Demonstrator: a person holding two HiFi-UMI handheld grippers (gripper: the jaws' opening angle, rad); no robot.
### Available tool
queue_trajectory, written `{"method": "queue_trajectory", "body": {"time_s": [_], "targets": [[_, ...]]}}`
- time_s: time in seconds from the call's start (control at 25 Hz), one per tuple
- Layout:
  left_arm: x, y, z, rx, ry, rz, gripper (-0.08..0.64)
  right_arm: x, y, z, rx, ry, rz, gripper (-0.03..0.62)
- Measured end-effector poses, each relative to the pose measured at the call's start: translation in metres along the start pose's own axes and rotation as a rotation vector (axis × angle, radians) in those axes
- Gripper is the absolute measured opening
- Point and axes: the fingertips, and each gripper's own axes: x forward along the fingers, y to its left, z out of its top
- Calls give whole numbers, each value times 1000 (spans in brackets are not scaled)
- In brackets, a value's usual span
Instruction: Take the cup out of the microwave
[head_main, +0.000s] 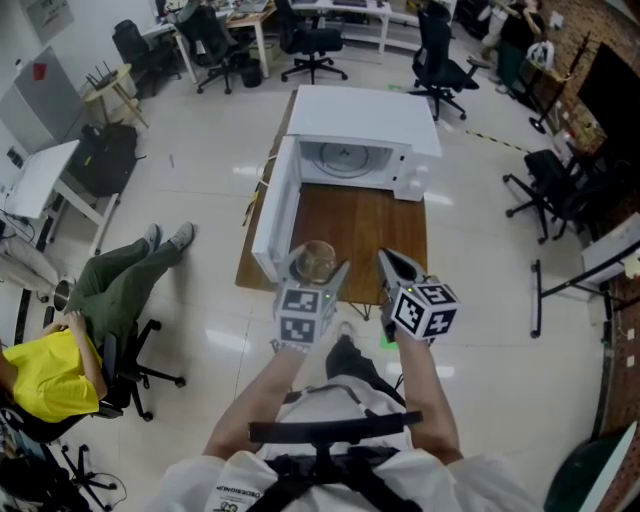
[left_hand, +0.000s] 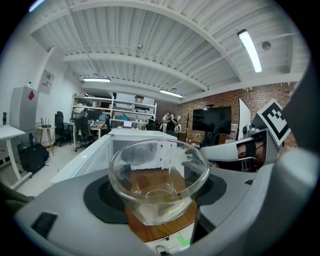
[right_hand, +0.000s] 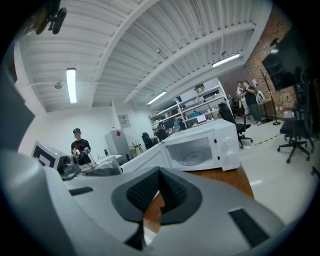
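Note:
A clear glass cup hangs above the near edge of the wooden table, outside the microwave. My left gripper is shut on the cup, its dark pads pressing on both sides. The white microwave stands at the table's far end. Its door is swung open to the left and its cavity shows only the turntable. My right gripper hovers just right of the cup, shut with nothing in it. In the right gripper view its pads meet, and the microwave lies ahead.
A seated person in a yellow shirt is on the floor's left side, legs stretched toward the table. Office chairs and desks ring the room. A white desk stands at far left. Another person stands in the distance.

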Motion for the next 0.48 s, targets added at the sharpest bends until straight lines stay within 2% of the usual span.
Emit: {"method": "queue_trajectory", "body": {"time_s": [0.48], "targets": [[12,-1,0,-4,2,1,347,7,-7,-2,-1,10,11,12]]}}
